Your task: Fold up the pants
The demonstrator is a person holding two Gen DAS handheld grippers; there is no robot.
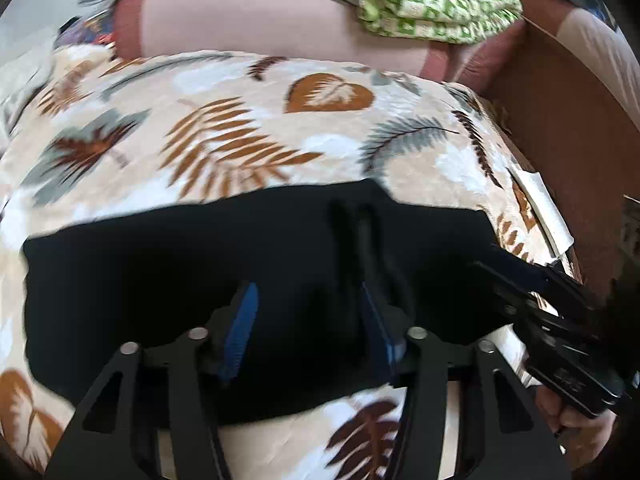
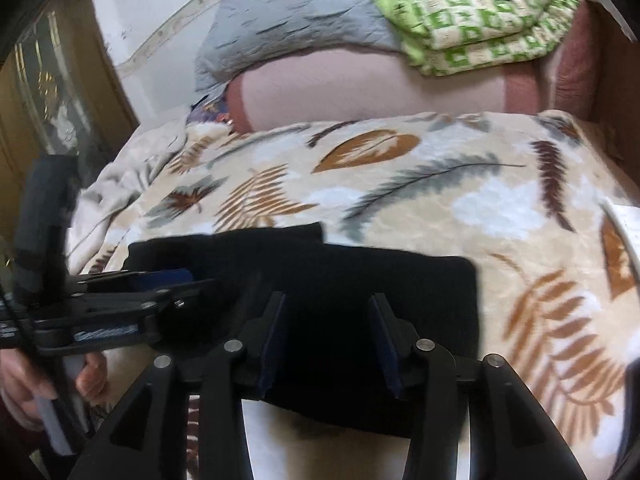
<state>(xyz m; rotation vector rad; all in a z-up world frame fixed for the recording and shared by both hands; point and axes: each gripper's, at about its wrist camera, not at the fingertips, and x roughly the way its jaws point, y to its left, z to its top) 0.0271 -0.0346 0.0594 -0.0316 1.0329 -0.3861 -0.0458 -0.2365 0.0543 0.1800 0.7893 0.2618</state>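
Observation:
Black pants (image 1: 200, 292) lie folded into a flat rectangle on a leaf-print blanket (image 1: 240, 128); they also show in the right wrist view (image 2: 360, 280). My left gripper (image 1: 308, 320) hovers over the pants with its blue-padded jaws apart and nothing between them. My right gripper (image 2: 332, 332) is also open and empty over the pants. The right gripper shows in the left wrist view (image 1: 560, 320) at the pants' right end. The left gripper shows in the right wrist view (image 2: 132, 300) at the pants' left end.
The blanket (image 2: 480, 208) covers a bed. At the back lie a pink cushion (image 1: 260, 20), a grey pillow (image 2: 288, 24) and a folded green checked cloth (image 2: 480, 20). A brown board (image 1: 560, 128) runs along the right side. A wooden cabinet (image 2: 52, 92) stands on the left.

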